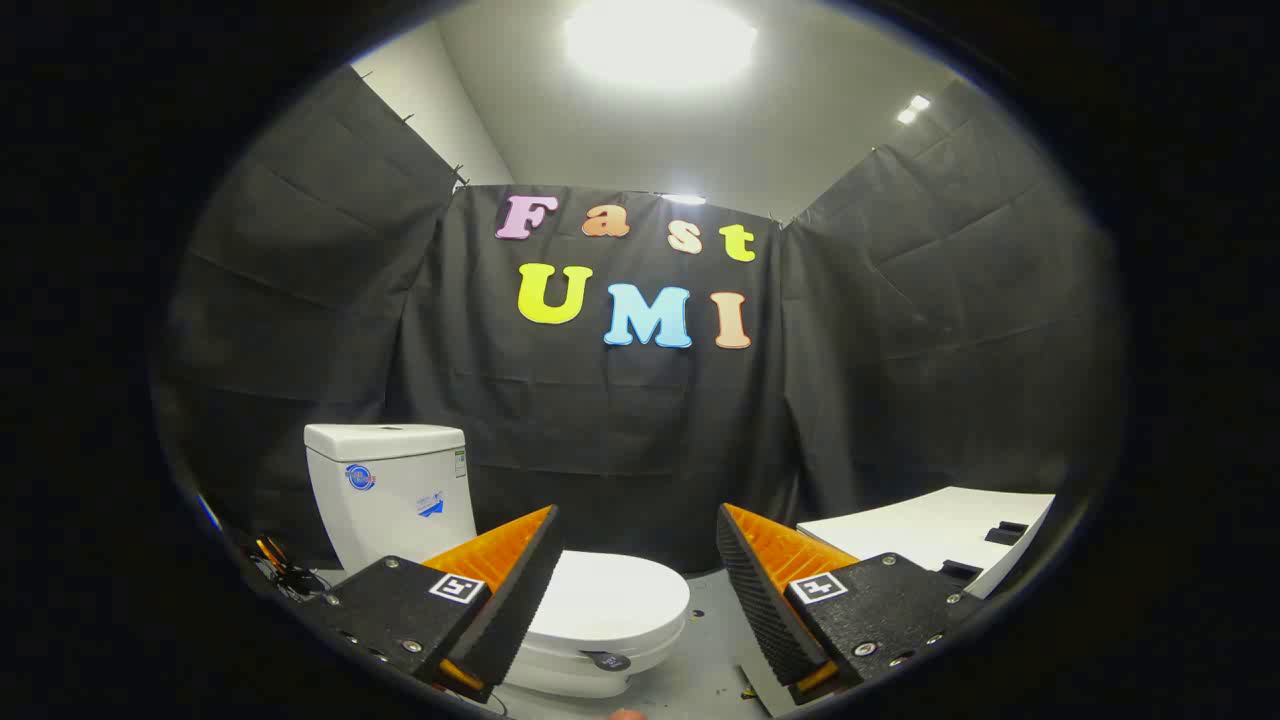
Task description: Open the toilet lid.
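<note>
The tongs [635, 560] are spread wide with nothing between the fingers [510, 585], held in the air short of the toilet. The toilet lid [610, 600] lies flat and closed on the bowl, just ahead of and partly behind the left finger, with the white tank [390, 490] upright beyond it. A white bench [930, 535] sits beyond the right finger.

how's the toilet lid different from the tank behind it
The toilet lid lies flat and closed over the bowl, just beyond the open gripper; the tank stands upright against the black cloth. The lid is rounded and bare; the tank is boxy and carries stickers on its front. The gripper's left finger covers part of the lid, while the tank is nearly all in view. Both are glossy white.
</note>
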Motion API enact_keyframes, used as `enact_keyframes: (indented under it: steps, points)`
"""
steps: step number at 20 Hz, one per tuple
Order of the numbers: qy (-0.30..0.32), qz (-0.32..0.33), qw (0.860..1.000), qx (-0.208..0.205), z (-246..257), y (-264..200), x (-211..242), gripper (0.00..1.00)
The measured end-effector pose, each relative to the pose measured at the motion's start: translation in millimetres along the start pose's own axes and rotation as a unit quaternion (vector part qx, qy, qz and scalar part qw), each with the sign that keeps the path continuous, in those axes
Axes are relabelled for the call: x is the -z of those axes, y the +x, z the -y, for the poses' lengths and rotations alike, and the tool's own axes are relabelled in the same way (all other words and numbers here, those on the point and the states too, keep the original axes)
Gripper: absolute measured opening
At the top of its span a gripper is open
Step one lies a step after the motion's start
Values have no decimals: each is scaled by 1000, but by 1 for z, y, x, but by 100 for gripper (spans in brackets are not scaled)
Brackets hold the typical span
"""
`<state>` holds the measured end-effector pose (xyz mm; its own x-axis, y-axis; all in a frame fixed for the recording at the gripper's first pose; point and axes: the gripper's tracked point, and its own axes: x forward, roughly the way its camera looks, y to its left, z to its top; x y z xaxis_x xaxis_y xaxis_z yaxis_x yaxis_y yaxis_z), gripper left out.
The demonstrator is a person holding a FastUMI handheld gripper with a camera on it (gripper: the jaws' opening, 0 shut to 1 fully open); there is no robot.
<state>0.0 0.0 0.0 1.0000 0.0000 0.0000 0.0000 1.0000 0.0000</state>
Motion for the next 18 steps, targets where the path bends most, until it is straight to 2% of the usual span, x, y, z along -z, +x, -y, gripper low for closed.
enact_keyframes:
  steps: [18]
  points:
    - [21, 4, 1000, 10, 5, 3, 7, 95]
